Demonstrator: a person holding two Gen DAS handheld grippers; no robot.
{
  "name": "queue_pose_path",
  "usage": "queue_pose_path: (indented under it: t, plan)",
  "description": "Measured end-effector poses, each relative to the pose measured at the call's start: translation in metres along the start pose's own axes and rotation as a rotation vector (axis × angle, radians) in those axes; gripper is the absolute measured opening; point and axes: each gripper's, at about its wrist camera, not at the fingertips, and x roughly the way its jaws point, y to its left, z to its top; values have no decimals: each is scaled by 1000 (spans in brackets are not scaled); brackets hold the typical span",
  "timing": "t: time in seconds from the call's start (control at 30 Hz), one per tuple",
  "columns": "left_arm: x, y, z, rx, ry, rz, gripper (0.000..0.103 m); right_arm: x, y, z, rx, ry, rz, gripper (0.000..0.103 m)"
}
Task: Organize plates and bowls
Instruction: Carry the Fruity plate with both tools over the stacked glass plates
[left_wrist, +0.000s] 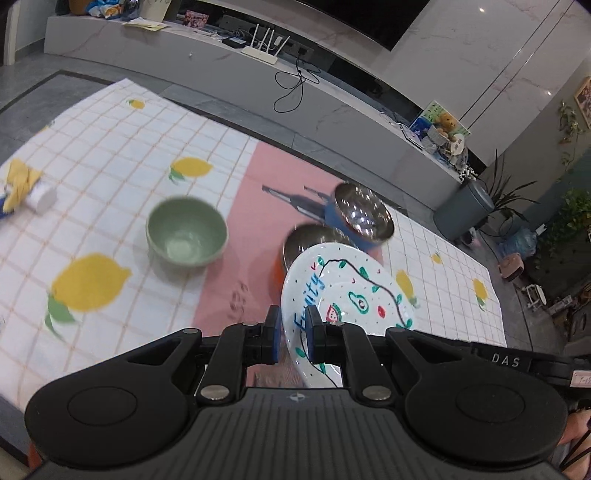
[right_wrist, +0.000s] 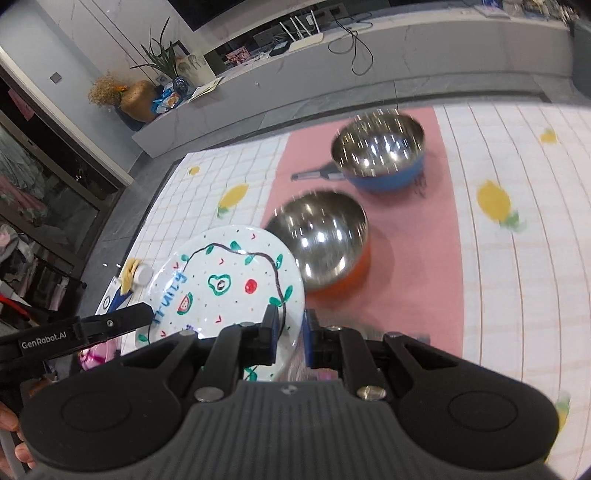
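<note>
Lemon-print checked cloth with a pink centre strip (left_wrist: 110, 155) covers the surface, everything sits on it. White round ceramic plate with painted fruit and blue lettering (left_wrist: 343, 291) is off the cloth, tilted, carried over the pink strip just in front of the steel bowls. Both tools are clamped on its rim: left hand-held gripper (left_wrist: 291, 332) pinches the near-left edge, right hand-held gripper (right_wrist: 290, 334) pinches the opposite edge, pads pressed against glazed rim on both.

Handling guess: plate is rigid, glazed, likely slippery and breakable; thin rim gives little pad contact, so a two-sided rim hold suits it and a tilt could let it slide out.

Steel bowl with blue outside (right_wrist: 380, 155) sits farther back on the pink strip; steel bowl with orange outside (right_wrist: 325, 240) is nearer, close to the plate edge. Both look light, stiff, smooth; grab by the rim. Pale green ceramic bowl (left_wrist: 186, 230) stands well apart to the left, heavier, chip-prone, also rim grip.
</note>
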Motion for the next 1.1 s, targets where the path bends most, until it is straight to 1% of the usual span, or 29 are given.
queue_pose_path:
  t: [0.2,0.37,0.47,0.57,0.73,0.93,1.1]
  plan:
    - [4,3,-39,-4,10,-23,14,-4,-22,-44,45,-3,1,12]
    - [11,8,-64,-33,11,-40,14,1,-41,-71,107,0,15,12]
    - [20,13,-78,-45,23,-36,14,10,-52,-84,146,13,19,12]
    - [33,18,-87,-58,43,-18,14,21,-59,-94,156,27,4,12]
    - [48,23,-91,-74,45,-15,14,30,-60,-96,124,5,-42,12]
    - [62,17,-86,-32,4,-3,14,34,-62,-83,106,-53,-66,12]
    - [76,17,-83,-11,9,16,14,43,-60,-77,78,-75,-102,12]
